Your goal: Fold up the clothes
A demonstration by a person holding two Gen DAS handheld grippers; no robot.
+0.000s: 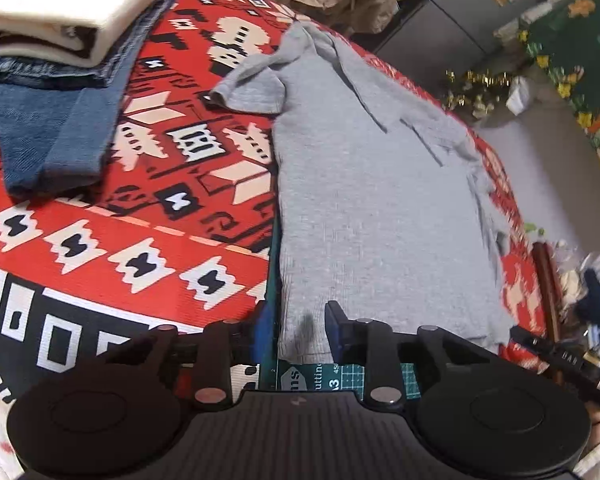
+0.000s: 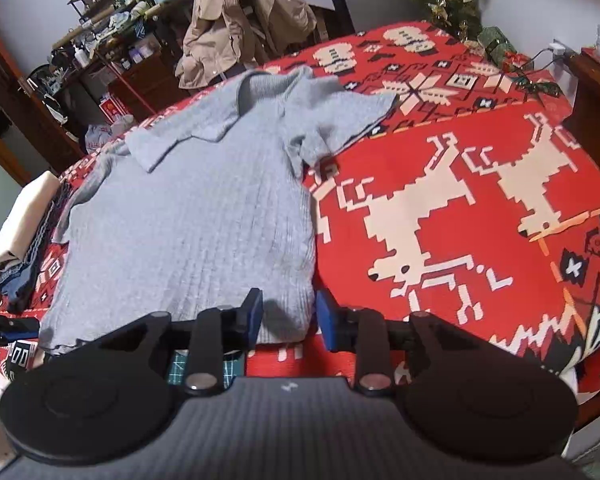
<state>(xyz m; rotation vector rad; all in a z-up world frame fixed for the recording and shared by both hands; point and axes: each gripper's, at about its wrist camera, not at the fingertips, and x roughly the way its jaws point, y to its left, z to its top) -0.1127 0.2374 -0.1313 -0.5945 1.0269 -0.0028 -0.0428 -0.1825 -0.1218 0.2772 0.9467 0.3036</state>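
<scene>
A grey ribbed polo shirt lies flat on a red patterned blanket, collar at the far end. My left gripper is open, its jaws astride the shirt's near left hem corner. In the right wrist view the shirt lies spread with both short sleeves out. My right gripper is open, its jaws astride the near right hem corner. The right gripper also shows at the edge of the left wrist view.
A pile of folded clothes, cream on top of blue denim, sits at the far left; it shows in the right wrist view too. A green cutting mat lies under the hem. A beige jacket hangs beyond the bed.
</scene>
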